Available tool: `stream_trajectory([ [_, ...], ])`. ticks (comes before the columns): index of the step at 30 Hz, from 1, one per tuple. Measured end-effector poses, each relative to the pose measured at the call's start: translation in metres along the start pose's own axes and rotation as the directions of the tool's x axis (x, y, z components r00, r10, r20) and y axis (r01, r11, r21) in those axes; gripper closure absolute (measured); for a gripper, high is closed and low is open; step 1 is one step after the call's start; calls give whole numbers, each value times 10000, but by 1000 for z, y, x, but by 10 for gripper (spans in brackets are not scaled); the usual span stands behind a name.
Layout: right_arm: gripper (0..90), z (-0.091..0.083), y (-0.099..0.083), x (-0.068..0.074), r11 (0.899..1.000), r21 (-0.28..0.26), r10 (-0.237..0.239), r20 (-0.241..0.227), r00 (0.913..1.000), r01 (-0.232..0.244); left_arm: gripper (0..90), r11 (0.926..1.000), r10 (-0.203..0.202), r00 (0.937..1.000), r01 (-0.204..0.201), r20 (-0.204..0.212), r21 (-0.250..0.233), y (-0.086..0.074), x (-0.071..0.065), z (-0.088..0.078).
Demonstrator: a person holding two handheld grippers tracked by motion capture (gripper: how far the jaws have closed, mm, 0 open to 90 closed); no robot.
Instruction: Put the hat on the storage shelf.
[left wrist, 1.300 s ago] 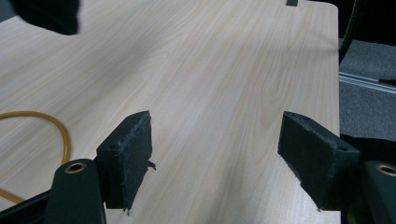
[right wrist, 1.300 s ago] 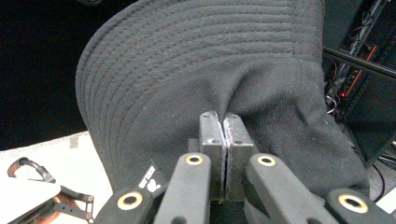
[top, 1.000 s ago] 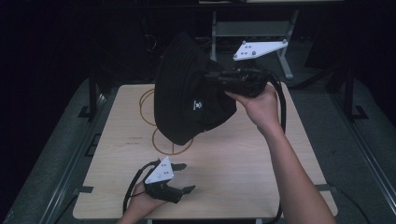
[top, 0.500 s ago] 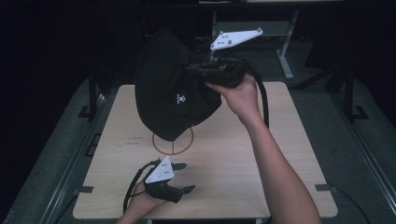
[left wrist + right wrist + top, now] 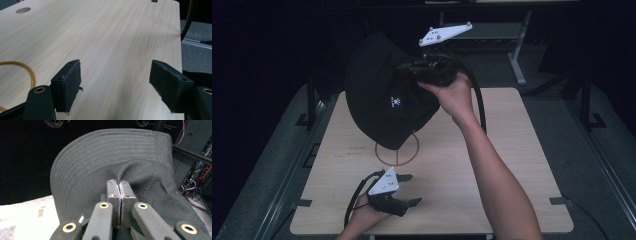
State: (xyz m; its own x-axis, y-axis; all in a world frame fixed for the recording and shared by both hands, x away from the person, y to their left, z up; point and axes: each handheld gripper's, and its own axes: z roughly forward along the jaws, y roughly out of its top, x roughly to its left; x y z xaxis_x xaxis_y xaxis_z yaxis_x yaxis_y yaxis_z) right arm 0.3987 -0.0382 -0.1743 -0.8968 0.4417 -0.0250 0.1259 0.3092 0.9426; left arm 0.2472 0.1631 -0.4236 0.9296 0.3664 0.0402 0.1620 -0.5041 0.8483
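At the lower left of the high view, the left gripper [image 5: 408, 189] rests on the table [image 5: 512, 165] near its front edge, jaws spread wide with nothing between them, its grey plate facing up and a cable looping off to the left. In the left gripper view the two black pads [image 5: 67, 82] stand well apart over bare pale wood, and a curve of the ring [image 5: 30, 72] lies at the left edge of the frame. Just above that gripper in the high view, the orange ring [image 5: 397, 150] lies flat on the wood, its upper part hidden behind the hat [image 5: 382, 100]. The black hat hangs in the air over the upper left part of the table, tilted, a small white logo on its crown, its lower edge in front of the ring. To the right of centre, the right gripper [image 5: 409, 67] is clamped on the hat's fabric, a hand [image 5: 454, 95] wrapped round its body and the forearm running down to the bottom right of the frame. In the right gripper view the jaws are pressed together with a fold of the hat [image 5: 105, 162] pinched between them, the stitched brim arching above against a dark background, cables and equipment at the far right
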Motion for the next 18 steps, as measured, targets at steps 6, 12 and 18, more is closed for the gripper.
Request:
stream_trajectory([
  [6,888,12,4,-1,10000,14,28,-23,10000,-28,248,10000,18,10000,-18,35,-24,1,0,1],
  [12,887,25,6,-2,9999,69,151,-36,9999,-151,248,10000,46,10000,-46,75,7,1,-1,1],
  [18,887,38,9,-2,9997,135,213,-19,9998,-213,248,10000,45,9999,-45,96,-12,1,0,1],
])
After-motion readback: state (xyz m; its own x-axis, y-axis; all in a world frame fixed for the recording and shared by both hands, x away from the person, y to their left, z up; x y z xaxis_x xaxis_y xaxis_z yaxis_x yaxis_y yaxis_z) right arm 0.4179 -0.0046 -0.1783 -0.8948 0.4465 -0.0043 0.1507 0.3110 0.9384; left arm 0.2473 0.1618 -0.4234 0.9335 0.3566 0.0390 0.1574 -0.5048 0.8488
